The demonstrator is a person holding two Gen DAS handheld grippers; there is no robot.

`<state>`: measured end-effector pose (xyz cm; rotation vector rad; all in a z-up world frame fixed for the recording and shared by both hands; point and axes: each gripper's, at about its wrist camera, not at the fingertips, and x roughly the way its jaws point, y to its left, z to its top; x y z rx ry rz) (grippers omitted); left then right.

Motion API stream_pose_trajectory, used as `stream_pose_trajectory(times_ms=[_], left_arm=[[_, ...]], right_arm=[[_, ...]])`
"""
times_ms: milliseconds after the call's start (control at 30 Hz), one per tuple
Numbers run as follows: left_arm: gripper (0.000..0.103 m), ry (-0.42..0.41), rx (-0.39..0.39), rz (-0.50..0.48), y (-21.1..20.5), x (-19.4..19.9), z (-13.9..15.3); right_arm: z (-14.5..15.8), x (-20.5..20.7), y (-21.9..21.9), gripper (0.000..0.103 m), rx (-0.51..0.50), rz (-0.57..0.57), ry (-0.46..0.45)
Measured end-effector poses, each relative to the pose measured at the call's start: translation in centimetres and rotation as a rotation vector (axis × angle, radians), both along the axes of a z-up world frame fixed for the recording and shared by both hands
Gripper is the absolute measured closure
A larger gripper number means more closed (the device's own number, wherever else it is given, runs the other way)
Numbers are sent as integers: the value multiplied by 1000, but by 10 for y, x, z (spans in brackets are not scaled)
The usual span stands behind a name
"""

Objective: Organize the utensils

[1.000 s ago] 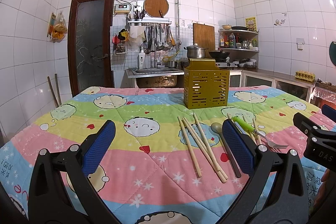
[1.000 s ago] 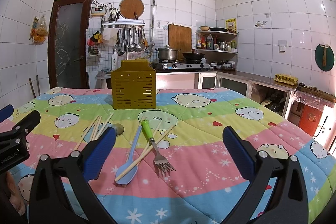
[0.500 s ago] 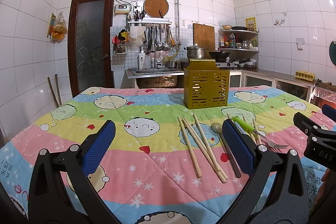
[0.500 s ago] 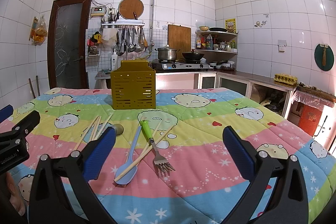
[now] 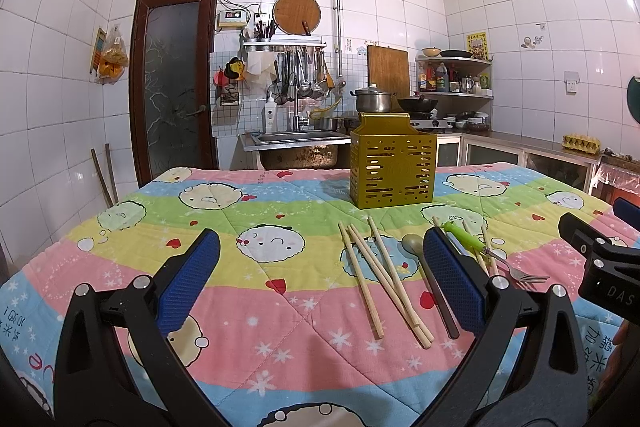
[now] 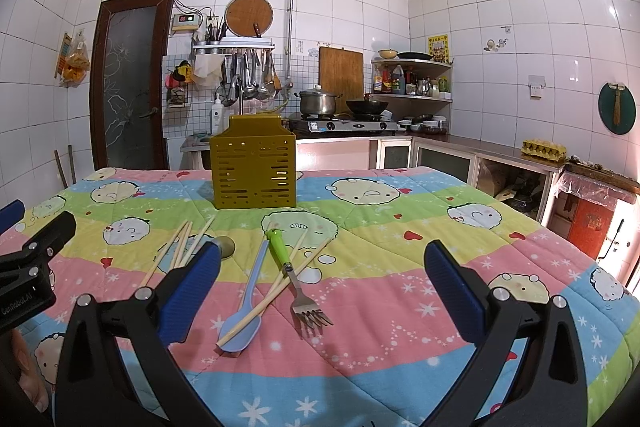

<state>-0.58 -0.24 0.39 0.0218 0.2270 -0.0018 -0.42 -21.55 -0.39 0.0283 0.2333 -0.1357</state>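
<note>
A table [image 6: 400,235] covered with a striped cartoon quilt fills the lower half of both views. Near its far edge stands an upright yellow slotted utensil holder [image 6: 254,167], with nothing seen sticking out of its top. The left gripper [image 5: 320,275] hangs low over the near side of the table, jaws spread wide and holding nothing. The right gripper [image 6: 322,291] sits beside it, jaws equally wide apart and empty.

The utensils lie loose on the quilt between the holder and the grippers. A group of wooden chopsticks [image 5: 376,275] lies fanned out, their near ends close together. Just beside them is a grey spoon [image 5: 428,275], bowl toward the holder. A light blue spoon [image 6: 248,303] lies with its bowl toward the right wrist camera, and two more chopsticks [image 6: 292,267] cross over it. A fork with a green handle [image 6: 294,275] rests across those chopsticks, tines pointing toward the camera.
</note>
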Motion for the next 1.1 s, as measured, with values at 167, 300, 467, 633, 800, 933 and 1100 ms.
stream_pose_trajectory(times_ms=[167, 300, 467, 633, 800, 933, 1100], left_arm=[[5, -1, 0, 0, 0, 0, 0], [5, -1, 1, 0, 0, 0, 0], [5, -1, 2, 0, 0, 0, 0], [5, -2, 3, 0, 0, -1, 0], [5, -3, 3, 2, 1, -1, 1], [5, -7, 7, 6, 5, -3, 3], [5, -1, 6, 5, 8, -3, 3]], right_arm=[[0, 0, 0, 4, 2, 0, 0], [0, 0, 0, 4, 1, 0, 0], [0, 0, -1, 4, 2, -1, -1], [2, -1, -3, 4, 6, -6, -5], [4, -2, -4, 4, 11, -15, -8], [4, -6, -1, 4, 6, -23, -17], [5, -4, -4, 4, 21, -30, -5]])
